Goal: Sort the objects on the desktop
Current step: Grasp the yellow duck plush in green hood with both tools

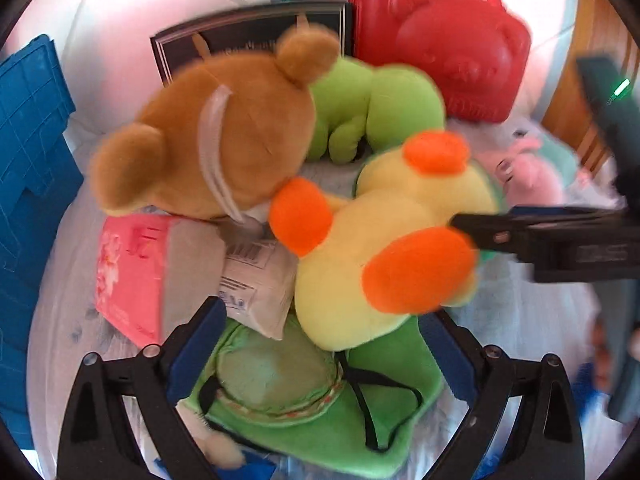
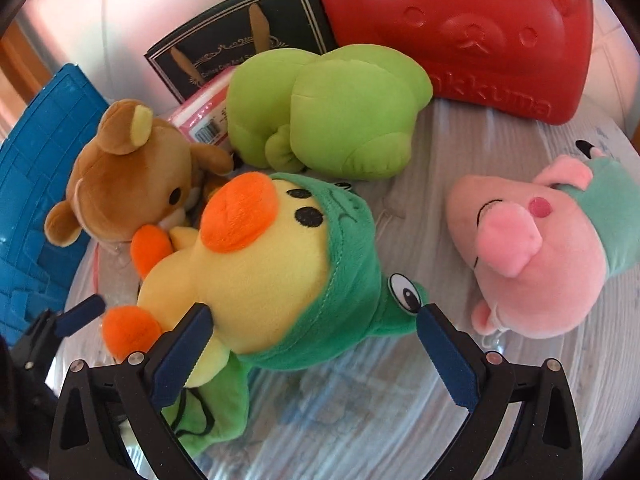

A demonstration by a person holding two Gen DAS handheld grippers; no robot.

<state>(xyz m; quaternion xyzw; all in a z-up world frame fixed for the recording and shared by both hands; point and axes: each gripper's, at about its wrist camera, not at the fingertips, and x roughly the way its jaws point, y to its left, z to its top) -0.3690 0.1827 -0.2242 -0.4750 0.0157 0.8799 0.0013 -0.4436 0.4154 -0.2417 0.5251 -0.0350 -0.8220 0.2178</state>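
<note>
Yellow chick plush (image 2: 248,280) in green frog hood lies mid-counter (image 2: 360,420), touching brown bear (image 2: 132,184). Right gripper (image 2: 316,344) fingers wide, straddling its hood; left gripper (image 1: 320,344) fingers wide, nothing held. Step: pre-grasp. Next: close right, lift clear.

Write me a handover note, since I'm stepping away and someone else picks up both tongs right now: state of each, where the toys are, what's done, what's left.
Left tongs: open, over the yellow chick's feet end, not gripping.
Right tongs: open, straddling the chick's green hood, pads not pressing.
Pile on the table: brown bear beside the chick, green plush behind it, pink pig off to the right, red case and black flask at the back, blue crate on the left.
Done: nothing visibly sorted.
Left: everything; the chick looks like the first pick.
</note>
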